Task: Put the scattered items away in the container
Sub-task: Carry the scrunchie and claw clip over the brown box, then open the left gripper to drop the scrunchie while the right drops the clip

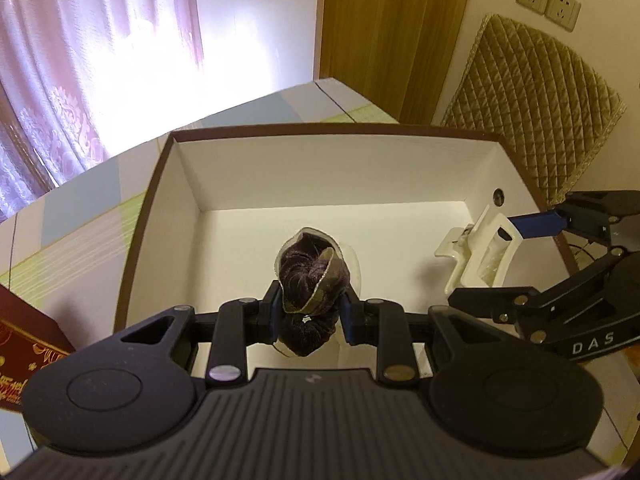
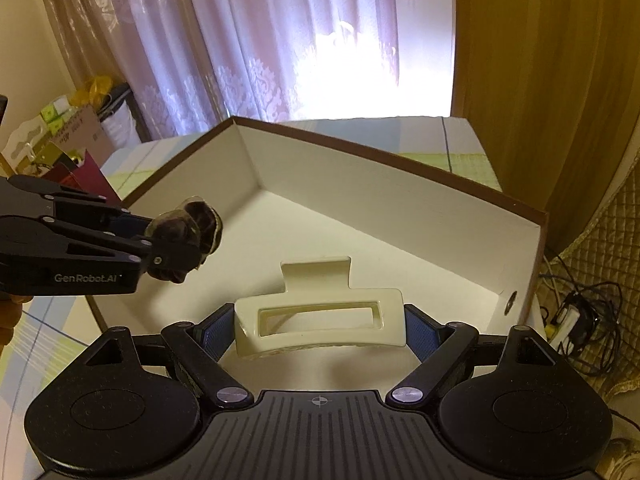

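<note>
Both loads hang over the open box (image 1: 152,216): the left claw (image 1: 310,312) clamped on a dark velvet scrunchie (image 1: 308,276), the right claw (image 2: 320,322) pinching a cream hair clip (image 2: 320,316). Dropped from here, the hard clip could bounce out.

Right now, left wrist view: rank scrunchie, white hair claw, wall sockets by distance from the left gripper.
1. scrunchie: held in the left gripper.
2. white hair claw: to the right, over the box.
3. wall sockets: far upper right, on the wall.
</note>
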A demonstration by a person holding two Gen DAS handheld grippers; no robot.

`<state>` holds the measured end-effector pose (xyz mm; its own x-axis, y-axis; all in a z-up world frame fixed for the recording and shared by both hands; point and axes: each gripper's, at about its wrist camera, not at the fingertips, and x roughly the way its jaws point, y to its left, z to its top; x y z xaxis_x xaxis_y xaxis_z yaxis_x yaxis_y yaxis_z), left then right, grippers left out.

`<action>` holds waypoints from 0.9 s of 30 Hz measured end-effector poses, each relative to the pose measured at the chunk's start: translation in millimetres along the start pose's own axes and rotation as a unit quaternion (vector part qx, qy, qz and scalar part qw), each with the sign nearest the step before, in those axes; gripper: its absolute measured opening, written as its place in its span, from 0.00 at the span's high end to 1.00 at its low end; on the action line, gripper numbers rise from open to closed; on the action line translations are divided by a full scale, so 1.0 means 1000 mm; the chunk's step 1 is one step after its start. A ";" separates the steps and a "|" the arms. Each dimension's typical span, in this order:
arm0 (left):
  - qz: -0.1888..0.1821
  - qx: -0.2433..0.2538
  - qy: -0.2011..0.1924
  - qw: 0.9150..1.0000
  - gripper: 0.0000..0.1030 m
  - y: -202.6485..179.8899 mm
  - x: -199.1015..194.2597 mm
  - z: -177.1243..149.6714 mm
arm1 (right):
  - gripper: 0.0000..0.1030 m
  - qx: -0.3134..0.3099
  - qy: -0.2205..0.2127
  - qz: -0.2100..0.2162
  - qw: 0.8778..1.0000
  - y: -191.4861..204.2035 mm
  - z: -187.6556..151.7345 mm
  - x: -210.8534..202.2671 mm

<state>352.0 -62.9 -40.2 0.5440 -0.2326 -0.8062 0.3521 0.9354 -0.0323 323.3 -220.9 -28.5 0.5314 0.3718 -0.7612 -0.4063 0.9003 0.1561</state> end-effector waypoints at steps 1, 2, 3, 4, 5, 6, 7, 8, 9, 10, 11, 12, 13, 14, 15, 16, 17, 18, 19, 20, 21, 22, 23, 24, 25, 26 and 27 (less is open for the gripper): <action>0.001 0.002 0.003 1.000 0.77 0.000 0.003 0.001 | 0.14 0.000 0.003 -0.002 1.000 0.000 -0.001 0.002; 0.002 0.005 0.007 1.000 0.77 -0.001 0.007 0.002 | 0.14 0.000 0.007 -0.003 1.000 0.000 0.000 0.004; 0.002 0.007 0.010 1.000 0.77 -0.001 0.009 0.003 | 0.14 0.001 0.010 -0.003 1.000 -0.001 0.001 0.008; 0.001 0.008 0.014 1.000 0.77 -0.001 0.012 0.004 | 0.14 0.002 0.015 -0.005 1.000 -0.002 0.002 0.011; 0.000 0.009 0.018 1.000 0.77 -0.001 0.015 0.004 | 0.14 0.003 0.021 -0.006 1.000 -0.002 0.002 0.014; -0.001 0.010 0.023 1.000 0.77 -0.001 0.019 0.005 | 0.14 0.003 0.026 -0.008 1.000 -0.003 0.002 0.017; -0.002 0.011 0.028 1.000 0.77 0.000 0.022 0.007 | 0.14 0.002 0.030 -0.010 1.000 -0.003 0.003 0.020; -0.001 0.011 0.034 0.999 0.77 0.000 0.026 0.007 | 0.14 0.001 0.034 -0.012 0.999 -0.002 0.003 0.023; 0.001 0.012 0.041 0.999 0.77 0.000 0.029 0.008 | 0.14 0.002 0.037 -0.013 0.999 -0.002 0.003 0.025; 0.001 0.013 0.046 0.999 0.77 0.000 0.033 0.008 | 0.14 0.003 0.039 -0.013 0.999 -0.002 0.003 0.027; 0.000 0.014 0.050 0.999 0.77 0.000 0.036 0.008 | 0.14 0.004 0.041 -0.013 0.999 -0.003 0.003 0.029; 0.000 0.013 0.053 0.998 0.77 0.000 0.039 0.008 | 0.14 0.005 0.043 -0.014 0.999 -0.003 0.003 0.030; -0.001 0.013 0.057 0.998 0.77 0.000 0.041 0.008 | 0.14 0.005 0.044 -0.015 0.999 -0.004 0.003 0.031; -0.001 0.013 0.061 0.998 0.76 0.000 0.044 0.008 | 0.14 0.006 0.047 -0.017 0.999 -0.004 0.004 0.033; 0.000 0.014 0.063 0.998 0.75 0.000 0.046 0.008 | 0.14 0.007 0.049 -0.018 0.999 -0.005 0.004 0.034; 0.000 0.014 0.066 0.998 0.73 0.000 0.048 0.008 | 0.14 0.007 0.051 -0.020 0.999 -0.005 0.004 0.036; 0.000 0.015 0.068 0.998 0.70 0.000 0.050 0.008 | 0.14 0.008 0.052 -0.022 0.998 -0.006 0.004 0.037; 0.003 0.015 0.070 0.997 0.69 -0.001 0.052 0.008 | 0.14 0.009 0.054 -0.022 0.998 -0.007 0.004 0.038; 0.007 0.015 0.072 0.997 0.66 -0.001 0.053 0.008 | 0.14 0.009 0.056 -0.023 0.998 -0.006 0.005 0.040; 0.008 0.015 0.074 0.997 0.66 -0.001 0.055 0.007 | 0.14 0.010 0.058 -0.024 0.998 -0.006 0.005 0.040; 0.007 0.016 0.075 0.997 0.65 0.000 0.055 0.006 | 0.14 0.011 0.060 -0.025 0.998 -0.006 0.006 0.042; 0.008 0.015 0.075 0.997 0.61 0.001 0.055 0.006 | 0.14 0.010 0.062 -0.024 0.998 -0.006 0.006 0.043; 0.010 0.014 0.075 0.997 0.58 0.002 0.055 0.005 | 0.14 0.010 0.063 -0.024 0.998 -0.006 0.006 0.044; 0.012 0.014 0.075 0.997 0.58 0.002 0.054 0.005 | 0.14 0.011 0.065 -0.025 0.998 -0.006 0.006 0.045; 0.014 0.014 0.074 0.997 0.56 0.003 0.054 0.004 | 0.14 0.012 0.066 -0.026 0.997 -0.006 0.006 0.047; 0.017 0.013 0.074 0.997 0.53 0.004 0.053 0.004 | 0.13 0.012 0.067 -0.026 0.997 -0.006 0.006 0.048; 0.018 0.011 0.073 0.997 0.52 0.005 0.052 0.004 | 0.13 0.012 0.067 -0.025 0.997 -0.006 0.007 0.048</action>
<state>385.0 -71.6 -79.6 0.4403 -0.1569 -0.8840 0.3516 0.9361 0.0090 356.0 -206.6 -61.9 0.4457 0.2938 -0.8456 -0.3631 0.9227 0.1292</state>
